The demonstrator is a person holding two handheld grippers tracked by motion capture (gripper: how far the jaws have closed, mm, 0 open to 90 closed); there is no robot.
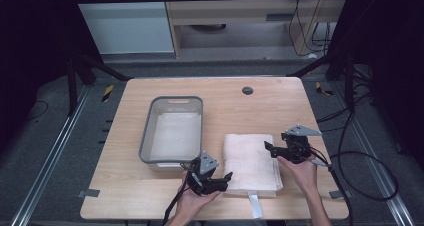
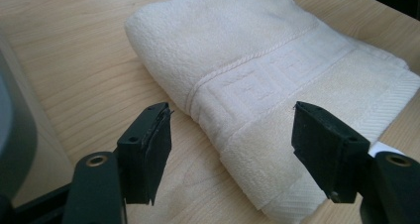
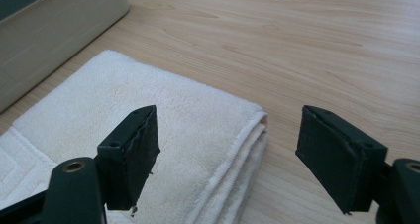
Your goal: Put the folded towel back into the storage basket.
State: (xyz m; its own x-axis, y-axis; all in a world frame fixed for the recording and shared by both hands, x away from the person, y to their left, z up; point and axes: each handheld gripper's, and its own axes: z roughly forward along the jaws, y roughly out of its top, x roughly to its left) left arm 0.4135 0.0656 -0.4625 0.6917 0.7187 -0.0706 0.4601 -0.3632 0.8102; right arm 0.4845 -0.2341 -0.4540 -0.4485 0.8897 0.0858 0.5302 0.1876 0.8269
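A folded white towel (image 1: pixel 250 162) lies flat on the wooden table (image 1: pixel 150 196), just right of a grey bin. My left gripper (image 1: pixel 225 181) stands open at the towel's near-left corner, jaws pointing right. In the left gripper view the towel (image 2: pixel 237 45) with its woven border lies between and beyond that gripper (image 2: pixel 233 115), untouched. My right gripper (image 1: pixel 270 149) is open at the towel's far-right edge, jaws pointing left. In the right gripper view its open jaws (image 3: pixel 230 117) straddle the towel's (image 3: pixel 188 115) folded corner from slightly above.
The grey plastic bin (image 1: pixel 172 131) stands left of the towel, with a pale lining on its floor; its wall (image 3: pixel 59 26) sits close behind the towel. A white strip (image 1: pixel 254 206) sticks out at the table's front edge. A round cable hole (image 1: pixel 247 90) lies far back.
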